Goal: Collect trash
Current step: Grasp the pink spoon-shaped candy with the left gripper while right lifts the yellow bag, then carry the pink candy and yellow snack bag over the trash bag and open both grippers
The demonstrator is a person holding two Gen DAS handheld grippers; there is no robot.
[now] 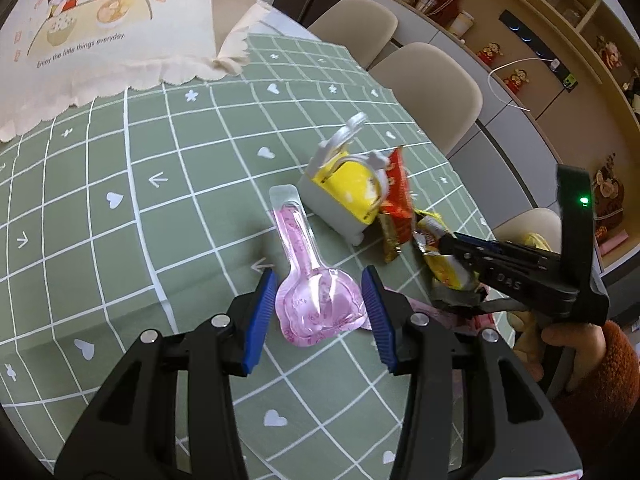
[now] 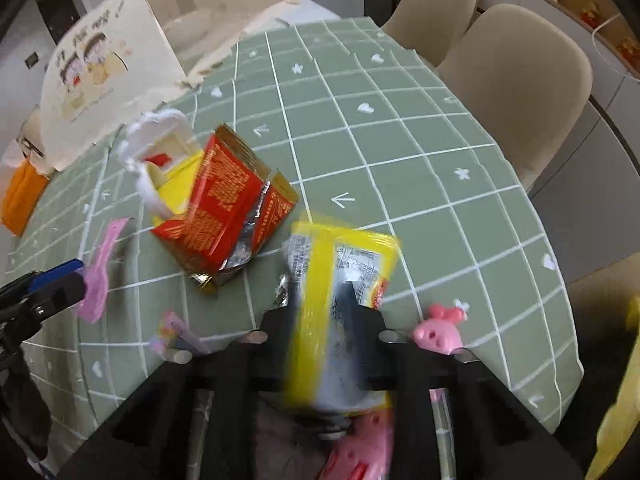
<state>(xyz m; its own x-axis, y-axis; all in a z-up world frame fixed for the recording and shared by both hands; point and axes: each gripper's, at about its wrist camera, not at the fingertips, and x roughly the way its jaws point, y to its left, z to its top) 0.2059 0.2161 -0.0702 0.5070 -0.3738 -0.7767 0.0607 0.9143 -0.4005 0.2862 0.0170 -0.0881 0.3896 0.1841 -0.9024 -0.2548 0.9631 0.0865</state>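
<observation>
A pink spoon-shaped plastic blister pack (image 1: 310, 292) lies on the green checked tablecloth (image 1: 160, 220). My left gripper (image 1: 320, 300) is open, its blue pads on either side of the pack's wide end. My right gripper (image 2: 320, 304) is shut on a yellow snack wrapper (image 2: 340, 280) and holds it above the table; it also shows in the left wrist view (image 1: 444, 264). A small white desktop bin (image 1: 340, 196) holds a yellow wrapper (image 1: 352, 188). A red wrapper (image 2: 224, 208) leans against the bin.
A cream printed cloth box (image 1: 100, 20) stands at the back of the table. Beige chairs (image 1: 432, 92) line the far side. A pink pig toy (image 2: 438, 330) and small pink scraps (image 2: 172, 332) lie near the front edge. An orange object (image 2: 22, 196) sits far left.
</observation>
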